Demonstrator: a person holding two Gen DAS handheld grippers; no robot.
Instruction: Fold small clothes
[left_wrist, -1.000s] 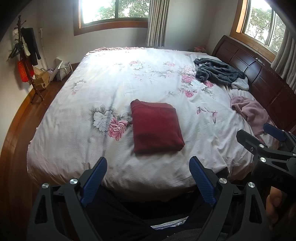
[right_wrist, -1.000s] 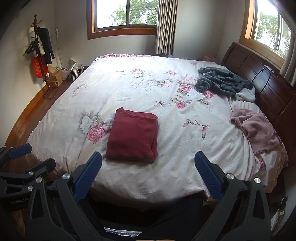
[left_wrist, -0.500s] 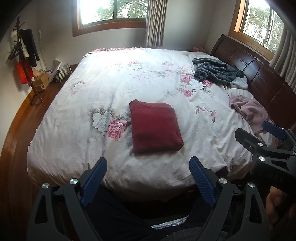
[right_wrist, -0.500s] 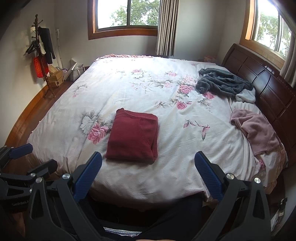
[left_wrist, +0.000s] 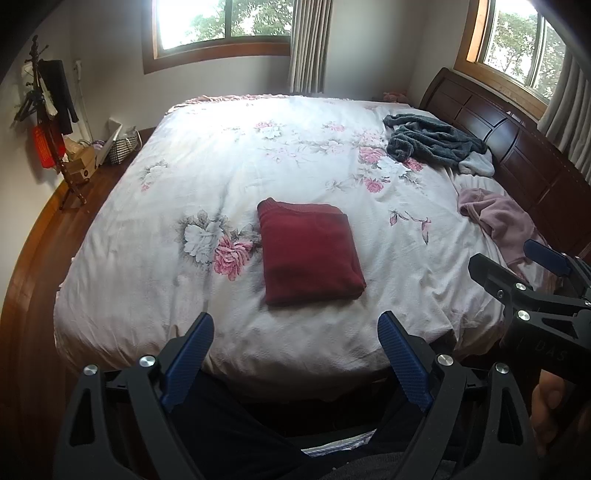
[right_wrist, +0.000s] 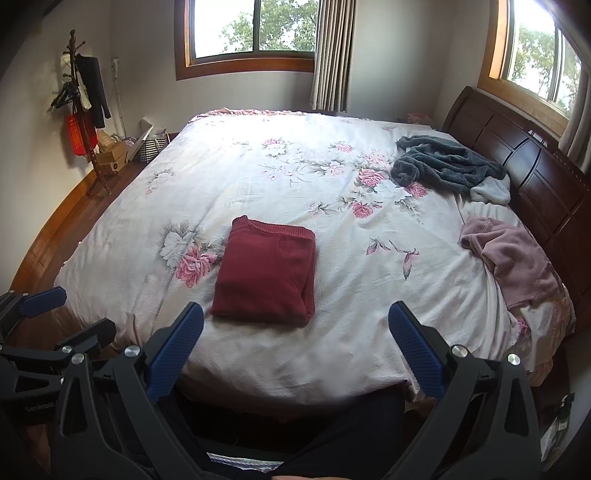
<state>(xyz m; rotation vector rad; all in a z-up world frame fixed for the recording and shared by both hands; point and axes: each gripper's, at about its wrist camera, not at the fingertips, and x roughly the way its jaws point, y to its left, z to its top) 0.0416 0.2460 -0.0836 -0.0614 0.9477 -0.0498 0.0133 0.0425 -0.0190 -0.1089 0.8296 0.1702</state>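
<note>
A dark red sweater (left_wrist: 309, 251) (right_wrist: 266, 272) lies folded into a neat rectangle on the floral bedspread (left_wrist: 229, 173) (right_wrist: 236, 177), near the front middle of the bed. My left gripper (left_wrist: 295, 332) hangs open over the bed's near edge, well short of the sweater, with nothing between its blue pads. My right gripper (right_wrist: 295, 323) is also open and empty, held back from the bed at the same height. A crumpled pink garment (left_wrist: 500, 221) (right_wrist: 513, 258) lies at the right edge, and a dark grey fleece garment (left_wrist: 436, 142) (right_wrist: 447, 168) lies near the headboard.
A dark wooden headboard (right_wrist: 535, 162) runs along the right side. A coat stand (right_wrist: 83, 110) with hanging items, boxes and a basket (right_wrist: 149, 146) stand on the wooden floor at the left. A person's dark-clothed legs (left_wrist: 229, 424) are below the grippers. Windows are behind and to the right.
Both views have shifted only slightly; the grippers stay open and the folded sweater has not moved.
</note>
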